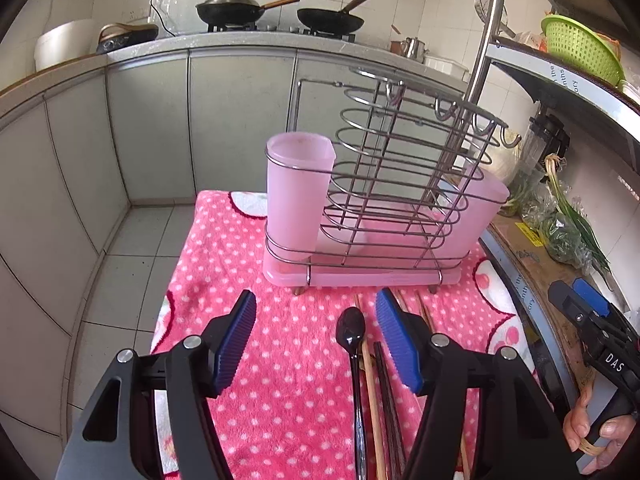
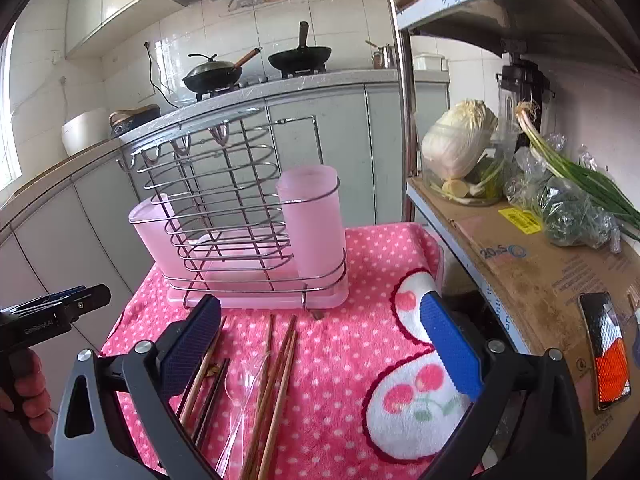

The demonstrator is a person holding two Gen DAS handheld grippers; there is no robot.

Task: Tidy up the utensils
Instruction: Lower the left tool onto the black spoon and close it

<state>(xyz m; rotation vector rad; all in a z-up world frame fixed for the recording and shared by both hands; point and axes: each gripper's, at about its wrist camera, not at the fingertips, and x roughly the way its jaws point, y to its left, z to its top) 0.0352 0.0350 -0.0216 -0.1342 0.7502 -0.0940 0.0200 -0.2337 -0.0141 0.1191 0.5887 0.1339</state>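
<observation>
A wire utensil rack (image 1: 384, 200) with two pink cups (image 1: 298, 196) stands on a pink dotted towel (image 1: 280, 360); the rack also shows in the right wrist view (image 2: 240, 220). A black spoon (image 1: 352, 340) and several chopsticks (image 1: 384, 400) lie in front of it. In the right wrist view the chopsticks (image 2: 276, 372) and a clear spoon (image 2: 240, 392) lie on the towel (image 2: 360, 320). My left gripper (image 1: 316, 340) is open and empty above the towel, the black spoon just inside its right finger. My right gripper (image 2: 320, 352) is open and empty over the chopsticks.
A shelf at the right (image 2: 520, 264) holds cabbage (image 2: 460, 144), greens (image 2: 576, 208) and a phone (image 2: 608, 352). A metal pole (image 2: 404, 100) rises by the towel's far right corner. The counter with woks (image 1: 248, 6) is behind. The floor (image 1: 132, 248) drops off to the left.
</observation>
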